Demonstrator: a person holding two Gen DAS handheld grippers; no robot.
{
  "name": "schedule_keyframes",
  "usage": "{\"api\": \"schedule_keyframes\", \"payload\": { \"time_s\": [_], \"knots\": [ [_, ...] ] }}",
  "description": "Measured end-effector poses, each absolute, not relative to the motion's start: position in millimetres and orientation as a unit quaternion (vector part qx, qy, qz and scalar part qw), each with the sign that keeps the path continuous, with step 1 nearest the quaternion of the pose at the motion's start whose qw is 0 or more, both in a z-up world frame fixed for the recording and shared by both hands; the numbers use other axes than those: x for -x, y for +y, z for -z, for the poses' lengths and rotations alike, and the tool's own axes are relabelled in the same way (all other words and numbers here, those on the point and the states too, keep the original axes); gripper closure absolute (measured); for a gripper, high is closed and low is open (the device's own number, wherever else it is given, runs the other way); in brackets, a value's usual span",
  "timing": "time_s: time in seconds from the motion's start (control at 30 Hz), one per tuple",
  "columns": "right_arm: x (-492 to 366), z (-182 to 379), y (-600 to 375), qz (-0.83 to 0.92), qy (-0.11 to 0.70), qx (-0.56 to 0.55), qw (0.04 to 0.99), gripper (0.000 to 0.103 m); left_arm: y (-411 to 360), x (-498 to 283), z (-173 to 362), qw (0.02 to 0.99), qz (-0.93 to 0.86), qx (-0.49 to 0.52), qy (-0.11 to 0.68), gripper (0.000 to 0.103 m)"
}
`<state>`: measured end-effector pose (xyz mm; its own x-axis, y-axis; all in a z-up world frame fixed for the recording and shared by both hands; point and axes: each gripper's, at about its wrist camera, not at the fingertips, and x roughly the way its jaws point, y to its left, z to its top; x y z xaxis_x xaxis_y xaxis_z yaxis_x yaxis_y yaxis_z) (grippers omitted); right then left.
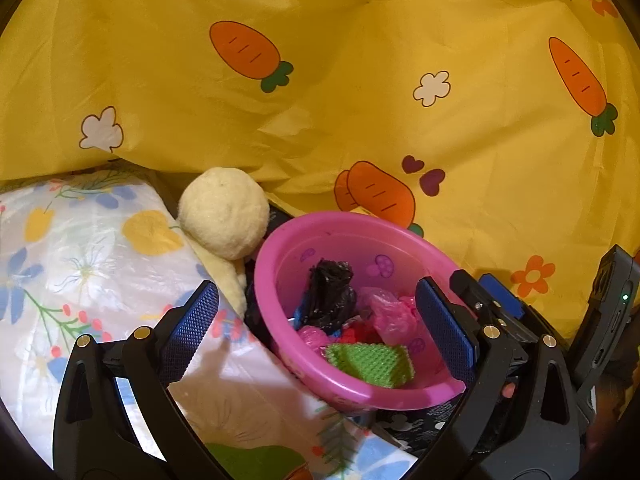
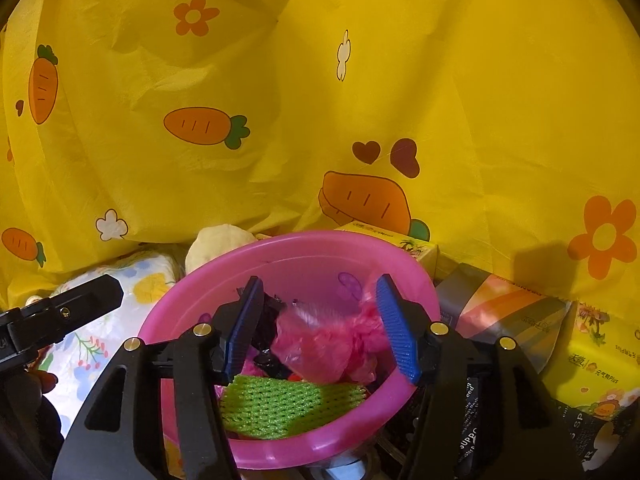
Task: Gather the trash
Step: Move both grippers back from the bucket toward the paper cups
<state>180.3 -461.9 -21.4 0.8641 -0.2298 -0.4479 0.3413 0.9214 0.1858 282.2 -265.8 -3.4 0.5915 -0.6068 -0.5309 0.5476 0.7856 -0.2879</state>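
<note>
A: Far left, a soft packet with flowers [image 1: 80,264]. Next, a fluffy cream ball [image 1: 224,212], right beside the pink bowl [image 1: 280,240].

B: And the left gripper [image 1: 316,332]?

A: Blue pads wide apart. Nothing between them but air. Hanging over the near edge of the bowl.

B: Inside the bowl?

A: Lots of trash! A black bag scrunched up [image 1: 330,292], a crinkly pink bag [image 1: 388,312], a green net thing [image 1: 370,362] at the front.

B: Now the other camera. Right gripper [image 2: 320,328]?

A: Also apart, over the bowl. Pink bag there between the pads, a bit blurry, maybe brushing the right pad [image 2: 396,336]. Not squeezed. Can't tell for sure about touching.

B: Further right?

A: A small yellow box [image 2: 404,240] behind the bowl. Then a stripy rainbow packet [image 2: 508,312], then a yellow tissue pack [image 2: 592,360]. Big yellow carrot cloth [image 2: 480,100] hanging behind everything.
</note>
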Motion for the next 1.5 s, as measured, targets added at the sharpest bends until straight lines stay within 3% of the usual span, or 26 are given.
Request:
{"api": "schedule_keyframes", "payload": {
  "time_s": [0.23,0.43,1.5],
  "knots": [
    [-172.8,20.7,-448.5,0.158,0.219,-0.118,0.956,0.024,-239.2,-272.5,5.8,0.909,0.28,0.036,0.307,0.006],
    [-162.7,22.5,-431.4,0.157,0.229,-0.103,0.955,0.016,-215.2,-257.2,7.3,0.92,0.251,0.026,0.3,0.006],
    [-112.7,14.6,-310.9,0.11,0.234,-0.078,0.963,0.015,-93.5,-176.9,-0.1,0.957,0.123,-0.001,0.262,0.006]
  ]
}}
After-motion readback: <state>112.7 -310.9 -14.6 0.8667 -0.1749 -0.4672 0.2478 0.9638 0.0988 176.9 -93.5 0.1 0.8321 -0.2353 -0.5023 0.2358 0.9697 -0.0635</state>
